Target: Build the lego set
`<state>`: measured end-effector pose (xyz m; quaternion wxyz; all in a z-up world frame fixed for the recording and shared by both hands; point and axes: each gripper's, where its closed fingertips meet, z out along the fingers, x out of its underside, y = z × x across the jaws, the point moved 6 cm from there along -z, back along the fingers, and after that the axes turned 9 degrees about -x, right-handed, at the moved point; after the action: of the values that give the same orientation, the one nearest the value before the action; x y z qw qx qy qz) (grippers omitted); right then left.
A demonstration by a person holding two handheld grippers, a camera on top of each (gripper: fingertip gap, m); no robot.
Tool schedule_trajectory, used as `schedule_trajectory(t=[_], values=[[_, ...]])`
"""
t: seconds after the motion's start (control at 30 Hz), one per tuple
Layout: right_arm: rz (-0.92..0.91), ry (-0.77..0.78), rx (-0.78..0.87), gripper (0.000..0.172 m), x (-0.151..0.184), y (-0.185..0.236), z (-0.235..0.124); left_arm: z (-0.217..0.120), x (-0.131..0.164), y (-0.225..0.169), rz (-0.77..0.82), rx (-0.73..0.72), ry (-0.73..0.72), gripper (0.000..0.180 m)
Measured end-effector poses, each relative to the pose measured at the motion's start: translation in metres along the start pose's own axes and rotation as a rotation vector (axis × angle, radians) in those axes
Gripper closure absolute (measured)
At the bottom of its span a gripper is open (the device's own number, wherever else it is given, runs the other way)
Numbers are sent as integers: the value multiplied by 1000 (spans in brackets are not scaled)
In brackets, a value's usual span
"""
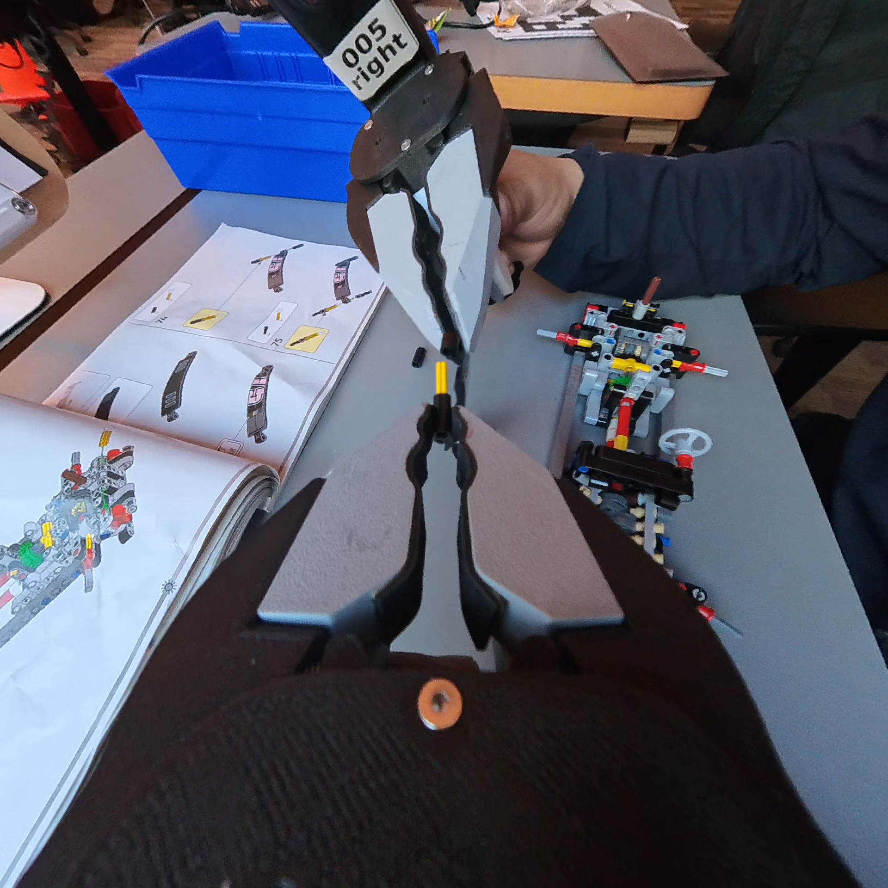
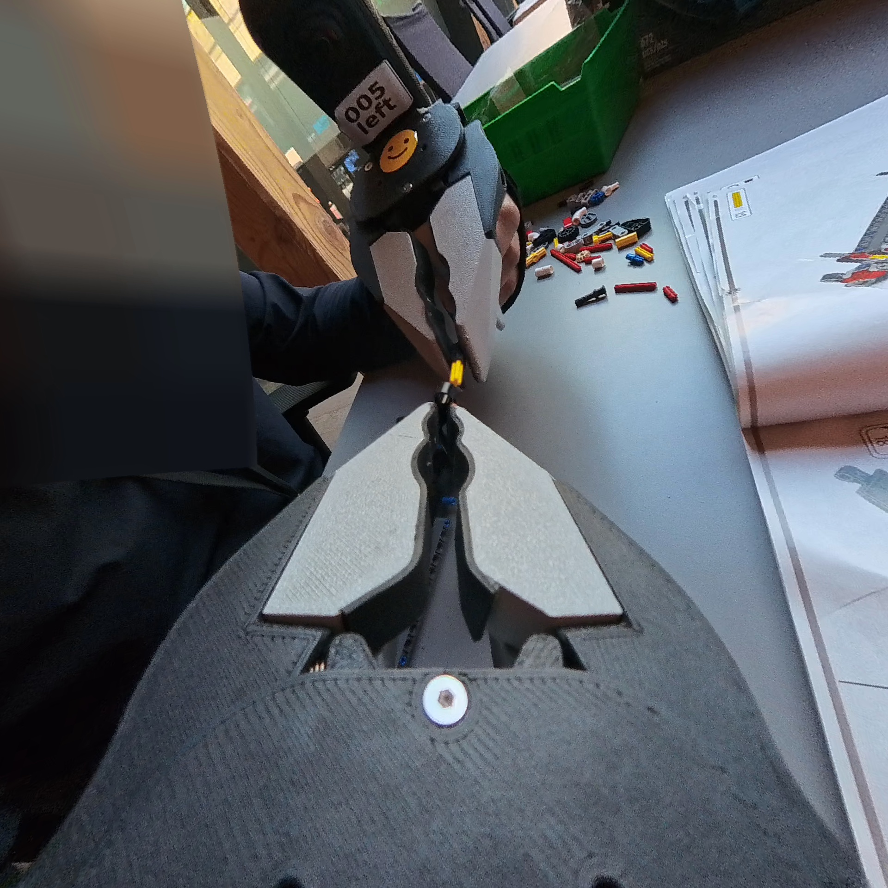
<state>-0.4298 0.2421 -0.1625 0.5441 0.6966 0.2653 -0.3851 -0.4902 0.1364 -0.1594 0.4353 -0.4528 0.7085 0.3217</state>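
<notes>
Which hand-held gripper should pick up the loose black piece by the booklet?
Probably right: its tips hang just beside the loose black piece on the table. It already pinches a small black part, though. Left is clamped on the black connector with the yellow axle.

Both grippers [image 1: 441,423] [image 2: 444,408] clamped, tip-to-tip.

a white label [image 1: 370,53] with black printed characters sat on the right gripper [image 1: 451,346]. a like label [image 2: 372,103] sat on the left gripper [image 2: 459,367], above a yellow smiley sticker [image 2: 398,150]. the open instruction booklet [image 1: 216,336] bore small printed step numbers.
</notes>
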Motion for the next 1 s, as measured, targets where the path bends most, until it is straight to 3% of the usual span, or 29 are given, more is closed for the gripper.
schedule_trajectory(t=[1.0], values=[[39,106,-16,171,9,4,4,7,2,-13,35,53,22,177]])
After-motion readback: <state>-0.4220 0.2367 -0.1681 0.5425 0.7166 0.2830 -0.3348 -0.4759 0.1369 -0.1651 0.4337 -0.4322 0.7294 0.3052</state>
